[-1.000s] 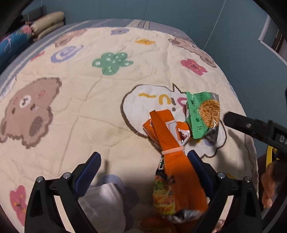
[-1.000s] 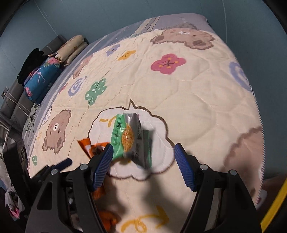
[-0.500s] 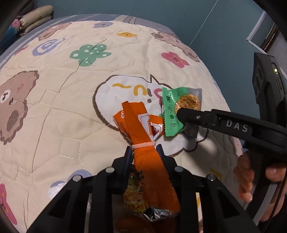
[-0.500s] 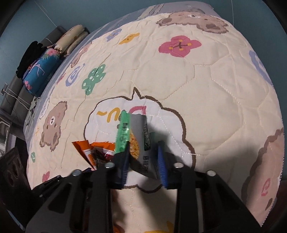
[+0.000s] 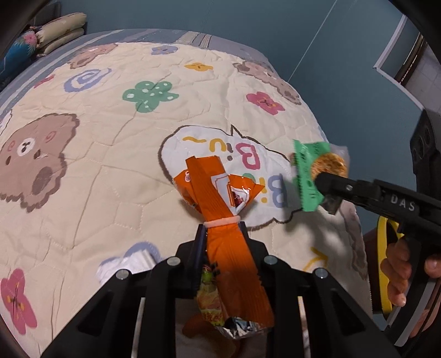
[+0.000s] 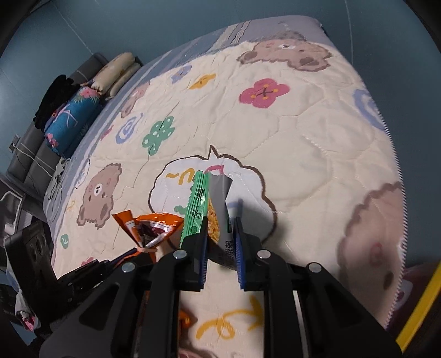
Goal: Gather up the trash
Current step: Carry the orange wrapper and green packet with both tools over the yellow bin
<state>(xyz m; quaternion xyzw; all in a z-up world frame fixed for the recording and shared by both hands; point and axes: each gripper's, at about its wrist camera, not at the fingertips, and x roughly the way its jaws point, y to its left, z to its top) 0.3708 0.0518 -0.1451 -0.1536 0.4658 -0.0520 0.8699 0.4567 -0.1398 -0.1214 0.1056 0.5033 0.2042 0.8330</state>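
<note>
Tongs close in on both wrappers at once: the left tongs (image 5: 222, 231), jaws closing, pinch the crinkled orange foil snack bag (image 5: 220, 209) just below the pale rubber band (image 5: 222, 221) that cinches its neck, while the right tongs (image 6: 220, 247), jaws also closing, clamp the lower end of the green and grey plastic noodle-snack wrapper (image 6: 209, 209). Each piece of trash hangs from its grip above the cream quilted bedspread with cartoon bears and flowers (image 5: 96, 170), over the white speech-bubble patch, the orange bag to the left of the green one and apart from it. In the left wrist view a hand (image 5: 397, 270) grips the handle of the right tool. To do this step well, I would keep both grips firm, since thin foil and film slip easily, and lift each wrapper straight up clear of the quilt before carrying it off, holding the two apart so they do not snag. Compared with a second ago, both pairs of jaws, then spread wide around their wrappers, have narrowed onto them, and the wrappers, then lying flat on the patch, now look raised off it. Farther back, rolled pillows and a blue floral bolster (image 6: 69, 118) lie at the head of the bed against the teal wall (image 5: 248, 22).
</note>
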